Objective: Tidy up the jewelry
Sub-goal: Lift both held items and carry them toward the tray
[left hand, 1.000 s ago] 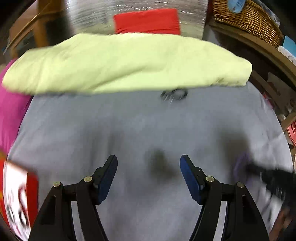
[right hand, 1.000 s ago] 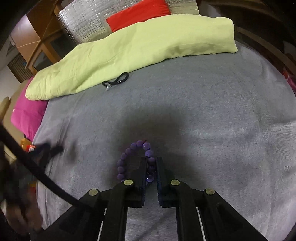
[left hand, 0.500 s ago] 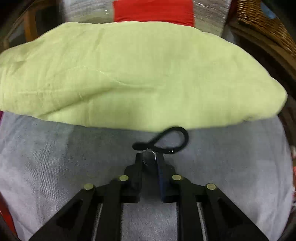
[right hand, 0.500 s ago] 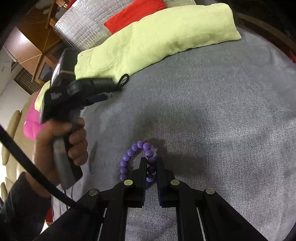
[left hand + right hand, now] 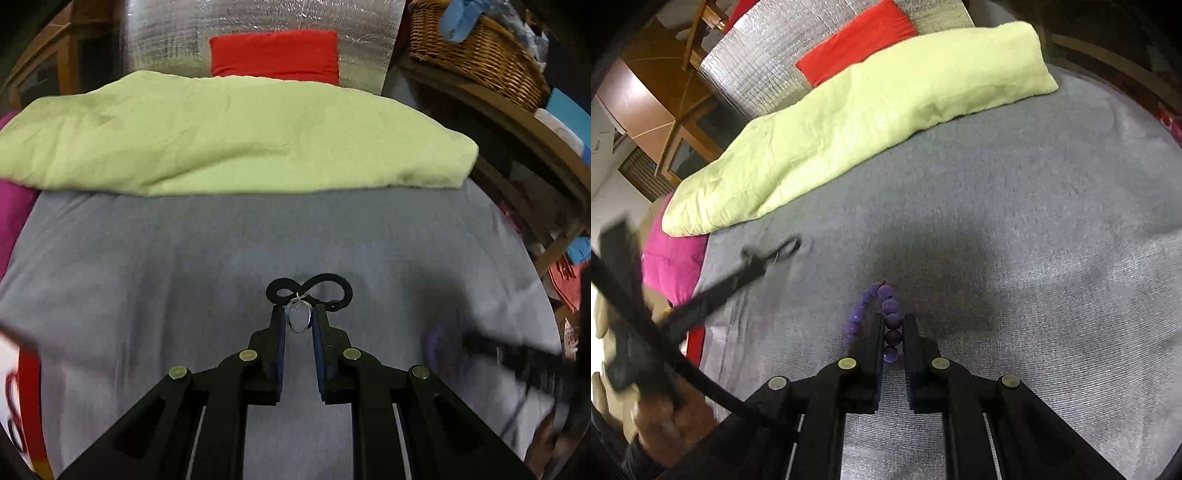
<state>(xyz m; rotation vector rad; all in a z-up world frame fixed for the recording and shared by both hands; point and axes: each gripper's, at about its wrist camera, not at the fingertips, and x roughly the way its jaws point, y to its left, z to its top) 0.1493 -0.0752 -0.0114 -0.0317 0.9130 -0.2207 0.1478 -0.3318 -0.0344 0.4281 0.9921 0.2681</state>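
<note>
Left gripper (image 5: 299, 325): you had its jaws pinched narrow on the clear teardrop pendant (image 5: 298, 318) of the black cord necklace (image 5: 310, 290); the cord looped just ahead of the tips, over the grey bedspread (image 5: 184, 266).
Left risk: the smooth pendant could have slipped out, or the slack cord snagged the fabric.
Right gripper (image 5: 893, 332): you had it closed on the purple bead bracelet (image 5: 882, 314), most beads hanging left of the tips.
Right risk: round beads could have rolled free.
Crossing risk: the two grippers were near; the pieces might have tangled.
</note>
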